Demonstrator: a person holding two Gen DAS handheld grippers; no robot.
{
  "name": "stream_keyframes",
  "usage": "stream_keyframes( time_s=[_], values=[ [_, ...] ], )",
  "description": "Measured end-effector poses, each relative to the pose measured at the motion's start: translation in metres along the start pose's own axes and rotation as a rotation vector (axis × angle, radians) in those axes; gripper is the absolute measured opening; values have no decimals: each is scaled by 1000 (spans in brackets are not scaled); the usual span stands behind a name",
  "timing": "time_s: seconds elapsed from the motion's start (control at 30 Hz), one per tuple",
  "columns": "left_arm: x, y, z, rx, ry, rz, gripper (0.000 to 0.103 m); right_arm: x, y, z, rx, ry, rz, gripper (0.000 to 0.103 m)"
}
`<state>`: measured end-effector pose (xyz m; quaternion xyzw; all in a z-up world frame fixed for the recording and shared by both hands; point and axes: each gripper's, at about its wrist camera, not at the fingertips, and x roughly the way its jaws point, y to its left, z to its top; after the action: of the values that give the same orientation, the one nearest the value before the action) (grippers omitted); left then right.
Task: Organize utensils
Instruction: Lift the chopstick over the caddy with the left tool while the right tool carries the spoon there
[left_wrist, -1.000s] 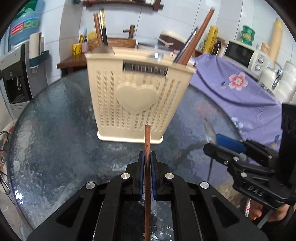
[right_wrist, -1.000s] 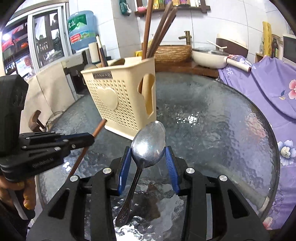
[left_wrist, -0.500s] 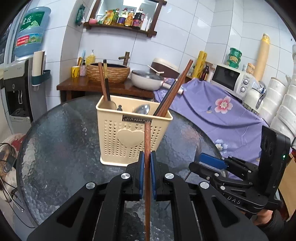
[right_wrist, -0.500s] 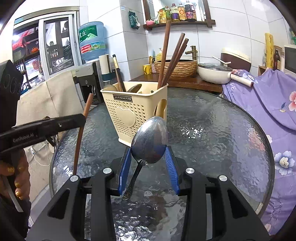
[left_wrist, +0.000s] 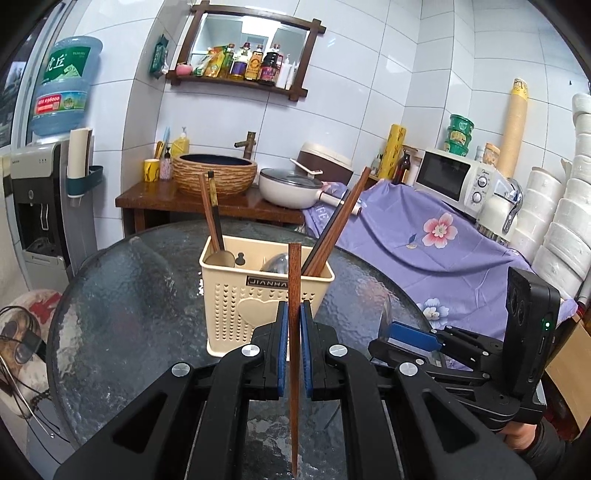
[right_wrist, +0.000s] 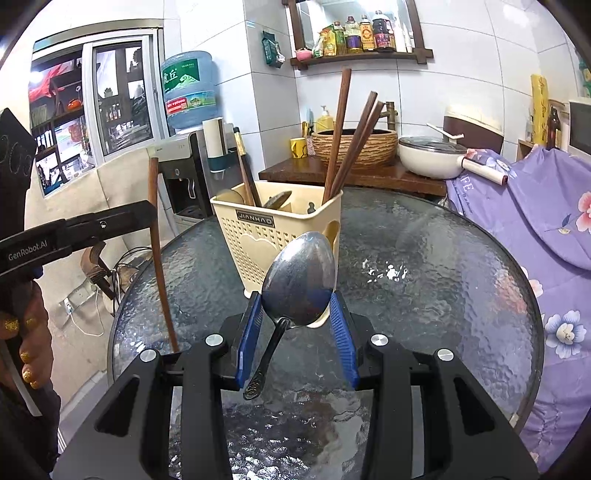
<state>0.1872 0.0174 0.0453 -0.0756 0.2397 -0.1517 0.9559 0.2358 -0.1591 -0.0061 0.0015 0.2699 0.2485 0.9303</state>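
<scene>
"JIANHAO" on the cream utensil caddy (right_wrist: 272, 236), "GenRobot.AI" on the left tongs (right_wrist: 147, 216) (white lettering on its black arm).

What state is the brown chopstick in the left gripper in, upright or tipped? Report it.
Upright. The chopstick stands near vertical, clamped between the left gripper's blue pads, its top in front of the beige utensil caddy, not yet inside; the right wrist view agrees.

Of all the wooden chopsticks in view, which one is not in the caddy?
The chopstick clamped upright in the left gripper. The others stand leaning inside the beige caddy.
</scene>
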Motion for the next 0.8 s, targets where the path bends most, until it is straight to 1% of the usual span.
stream_keyframes(
  time_s=[0.17,0.27,0.37,0.47,0.63,0.73,0.8],
  values=[
    [-6,3,7,-1,-18,-6,7,-6,1,13,-5,-18,29,38],
    [-10,4,16,-1,-35,-6,7,-8,0,23,-9,-28,46,38],
    [-16,4,31,10,-58,-9,7,-14,-1,40,-8,-56,64,38],
    [-26,1,49,37,-98,-1,7,-21,0,59,-12,-88,78,38],
    [-41,-6,94,88,-170,12,7,-32,7,100,-56,-169,45,38],
    [-40,-12,121,119,-201,35,7,-31,13,124,-97,-201,2,38],
    [-36,-15,136,124,-210,39,7,-29,19,138,-135,-230,-45,38]
  ],
)
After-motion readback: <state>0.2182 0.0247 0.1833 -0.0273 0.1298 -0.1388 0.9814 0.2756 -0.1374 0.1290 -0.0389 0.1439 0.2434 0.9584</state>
